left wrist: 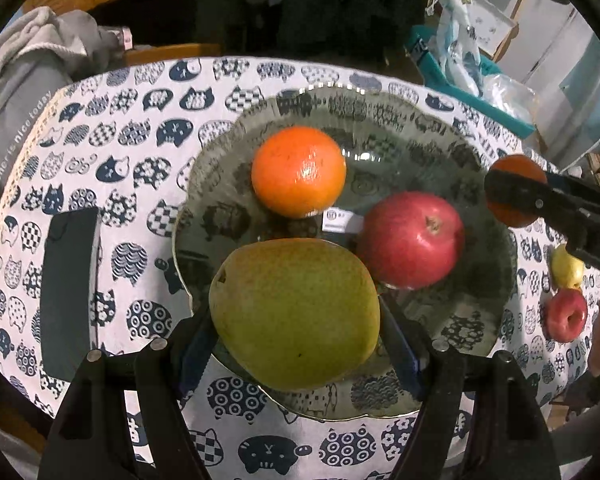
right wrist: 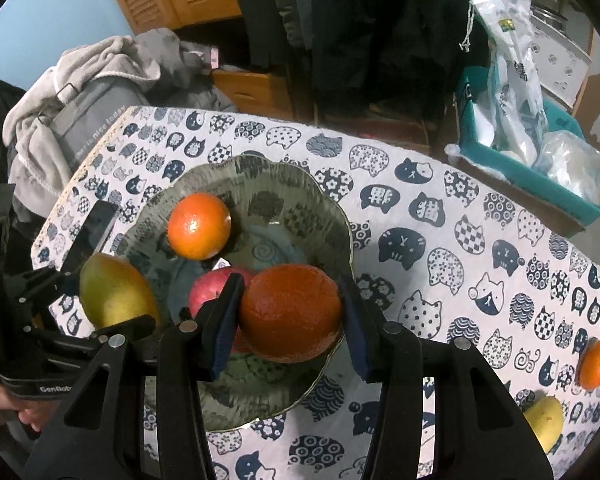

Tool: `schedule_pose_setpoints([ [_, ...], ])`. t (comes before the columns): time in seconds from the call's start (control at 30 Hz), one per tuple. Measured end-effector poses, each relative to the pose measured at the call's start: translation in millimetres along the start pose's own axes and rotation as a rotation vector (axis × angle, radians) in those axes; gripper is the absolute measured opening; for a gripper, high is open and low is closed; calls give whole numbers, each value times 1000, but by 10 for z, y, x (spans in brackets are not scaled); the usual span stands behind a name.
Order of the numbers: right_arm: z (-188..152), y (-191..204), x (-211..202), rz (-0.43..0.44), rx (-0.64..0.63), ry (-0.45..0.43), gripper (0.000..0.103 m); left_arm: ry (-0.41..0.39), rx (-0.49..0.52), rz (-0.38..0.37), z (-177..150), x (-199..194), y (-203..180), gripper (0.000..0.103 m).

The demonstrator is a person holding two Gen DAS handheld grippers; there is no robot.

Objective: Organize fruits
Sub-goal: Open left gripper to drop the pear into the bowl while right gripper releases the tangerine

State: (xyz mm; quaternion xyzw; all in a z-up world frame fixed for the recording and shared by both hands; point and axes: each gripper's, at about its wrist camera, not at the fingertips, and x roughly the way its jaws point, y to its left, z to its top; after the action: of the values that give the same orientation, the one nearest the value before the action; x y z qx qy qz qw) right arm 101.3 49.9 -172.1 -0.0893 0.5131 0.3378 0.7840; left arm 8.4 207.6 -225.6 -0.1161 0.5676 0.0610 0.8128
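Observation:
A glass plate (left wrist: 472, 312) lies on the cat-print tablecloth. On it sit an orange (left wrist: 299, 171) and a red apple (left wrist: 412, 239). My left gripper (left wrist: 296, 344) is shut on a green pear (left wrist: 296, 312) held over the plate's near rim. My right gripper (right wrist: 290, 316) is shut on a dark orange (right wrist: 291, 312) over the plate's (right wrist: 260, 184) right side. The pear (right wrist: 114, 296), first orange (right wrist: 199, 226) and apple (right wrist: 210, 286) show in the right wrist view. The right gripper and its orange (left wrist: 516, 192) show at the right in the left wrist view.
A yellow fruit (left wrist: 567, 269) and a small red apple (left wrist: 567, 315) lie on the cloth right of the plate. A small orange (right wrist: 596, 363) and a yellow fruit (right wrist: 546, 420) lie at the right. A black phone (left wrist: 70, 292) lies left of the plate. A teal box (right wrist: 540, 176) stands beyond the table.

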Motion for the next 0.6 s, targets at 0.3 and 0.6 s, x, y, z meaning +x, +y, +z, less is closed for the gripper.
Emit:
schedule_pose_setpoints([
  [0.3, -62, -3, 124, -7, -14, 24, 47, 33, -10, -9, -10, 122, 31, 74],
  [0.6, -95, 16, 218, 19, -13, 52, 47, -26, 6, 9, 54, -47, -11, 72],
])
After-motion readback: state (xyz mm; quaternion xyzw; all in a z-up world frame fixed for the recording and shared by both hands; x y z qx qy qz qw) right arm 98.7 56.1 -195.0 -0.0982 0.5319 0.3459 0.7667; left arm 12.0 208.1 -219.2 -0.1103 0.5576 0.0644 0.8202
